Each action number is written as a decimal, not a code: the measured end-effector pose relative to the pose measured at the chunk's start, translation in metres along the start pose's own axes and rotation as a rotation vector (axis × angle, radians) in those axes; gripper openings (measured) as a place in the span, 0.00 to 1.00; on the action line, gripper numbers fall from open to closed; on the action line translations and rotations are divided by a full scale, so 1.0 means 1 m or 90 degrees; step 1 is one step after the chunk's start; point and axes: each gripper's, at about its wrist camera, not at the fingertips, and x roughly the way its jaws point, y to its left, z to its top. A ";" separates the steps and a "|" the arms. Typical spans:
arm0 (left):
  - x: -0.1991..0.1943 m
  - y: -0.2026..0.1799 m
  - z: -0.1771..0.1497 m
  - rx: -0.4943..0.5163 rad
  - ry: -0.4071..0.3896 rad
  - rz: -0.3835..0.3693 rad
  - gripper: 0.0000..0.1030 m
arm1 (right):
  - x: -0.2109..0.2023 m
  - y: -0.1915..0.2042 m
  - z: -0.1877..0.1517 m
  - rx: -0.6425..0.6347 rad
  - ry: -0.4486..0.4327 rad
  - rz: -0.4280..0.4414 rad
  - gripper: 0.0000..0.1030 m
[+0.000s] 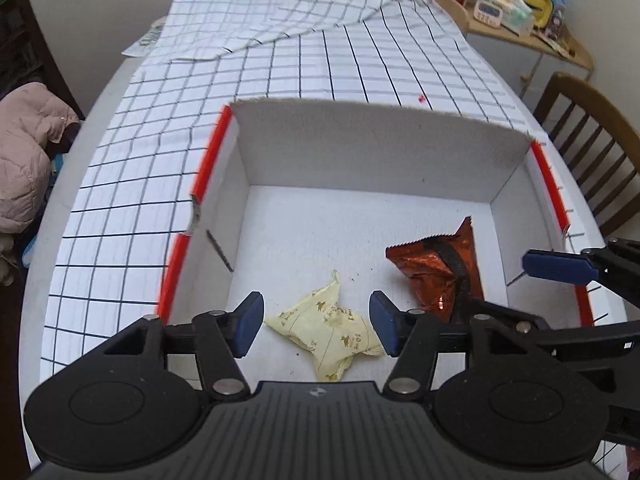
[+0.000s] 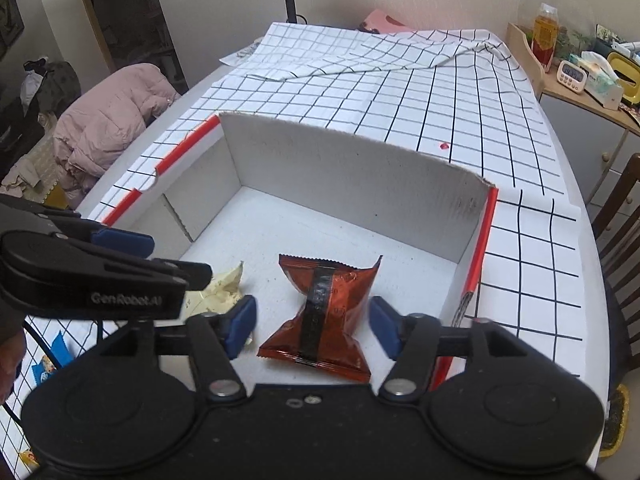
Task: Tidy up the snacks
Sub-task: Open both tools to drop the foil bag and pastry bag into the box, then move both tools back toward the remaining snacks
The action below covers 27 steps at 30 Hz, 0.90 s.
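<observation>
Yellow snack packet (image 1: 326, 330) and red snack packet (image 2: 322, 314) lying apart on floor of white cardboard box (image 1: 360, 148). Left gripper (image 1: 316, 326) released, straddling yellow packet without contact. Right gripper (image 2: 312, 326) released around red packet. Box on checked tablecloth (image 1: 280, 68).

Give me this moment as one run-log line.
left gripper: open over yellow packet | right gripper: open over red packet | both packets lying in white box
</observation>
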 end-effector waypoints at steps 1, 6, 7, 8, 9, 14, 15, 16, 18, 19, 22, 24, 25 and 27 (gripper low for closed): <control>-0.005 0.001 -0.001 0.000 -0.006 -0.002 0.58 | -0.003 0.001 0.000 -0.001 -0.004 0.000 0.66; -0.029 0.009 -0.009 -0.010 -0.043 -0.016 0.61 | -0.025 0.006 -0.002 0.001 -0.025 0.001 0.74; -0.034 0.011 -0.011 -0.012 -0.050 -0.020 0.61 | -0.030 0.007 -0.002 0.002 -0.028 0.001 0.74; -0.040 0.012 -0.013 -0.011 -0.057 -0.021 0.61 | -0.035 0.009 -0.003 0.003 -0.032 0.001 0.75; -0.044 0.014 -0.014 -0.011 -0.063 -0.022 0.61 | -0.040 0.011 -0.004 0.003 -0.037 0.000 0.78; -0.074 0.023 -0.029 -0.005 -0.106 -0.050 0.62 | -0.068 0.026 -0.011 -0.001 -0.062 -0.014 0.82; -0.080 0.024 -0.032 -0.001 -0.114 -0.052 0.62 | -0.073 0.030 -0.013 -0.003 -0.067 -0.018 0.82; -0.086 0.024 -0.036 0.004 -0.120 -0.054 0.62 | -0.078 0.034 -0.015 -0.004 -0.074 -0.022 0.83; -0.096 0.025 -0.044 0.016 -0.132 -0.062 0.62 | -0.088 0.041 -0.020 0.001 -0.085 -0.027 0.85; -0.101 0.026 -0.048 0.021 -0.137 -0.069 0.62 | -0.093 0.044 -0.023 0.006 -0.091 -0.028 0.87; -0.116 0.034 -0.063 0.023 -0.153 -0.088 0.69 | -0.106 0.052 -0.032 0.018 -0.106 -0.030 0.88; -0.125 0.042 -0.073 0.018 -0.163 -0.102 0.70 | -0.115 0.058 -0.039 0.026 -0.114 -0.029 0.88; -0.129 0.045 -0.078 0.018 -0.166 -0.108 0.70 | -0.119 0.061 -0.043 0.032 -0.118 -0.028 0.89; -0.138 0.053 -0.088 0.018 -0.177 -0.116 0.72 | -0.127 0.069 -0.051 0.040 -0.129 -0.028 0.94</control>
